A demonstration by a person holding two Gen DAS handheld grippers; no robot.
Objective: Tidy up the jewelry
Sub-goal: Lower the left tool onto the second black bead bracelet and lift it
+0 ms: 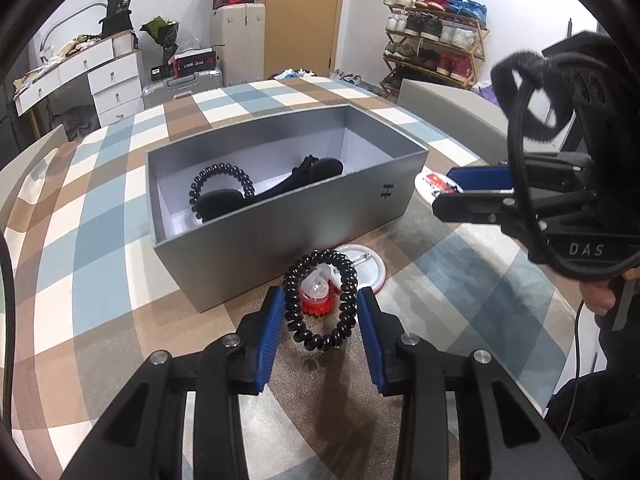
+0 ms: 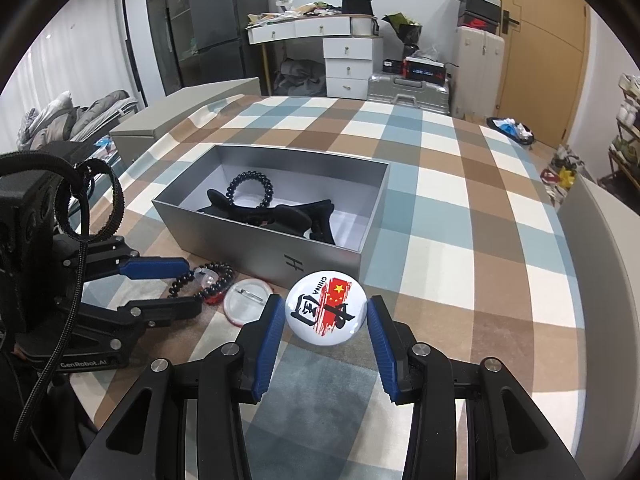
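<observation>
My left gripper (image 1: 320, 300) is shut on a black spiral hair tie (image 1: 294, 312), its blue pads pressing the loop's two sides just in front of the grey open box (image 1: 280, 240). From the right wrist view the left gripper (image 2: 192, 288) holds that hair tie (image 2: 224, 270) low over the checked cloth. My right gripper (image 2: 324, 304) is shut on a round white badge (image 2: 324, 308) with a red flag print, near the box's front corner (image 2: 312, 256). The box holds another spiral hair tie (image 1: 222, 184) and black hair clips (image 1: 316, 170).
A face-down white badge with a pin (image 1: 362, 266) and a small red-and-clear piece (image 1: 316, 298) lie on the checked tablecloth (image 1: 100, 240) by the left gripper. Grey chair backs (image 1: 448, 108) stand at the table's sides. A person's hand (image 1: 600, 296) grips the right tool.
</observation>
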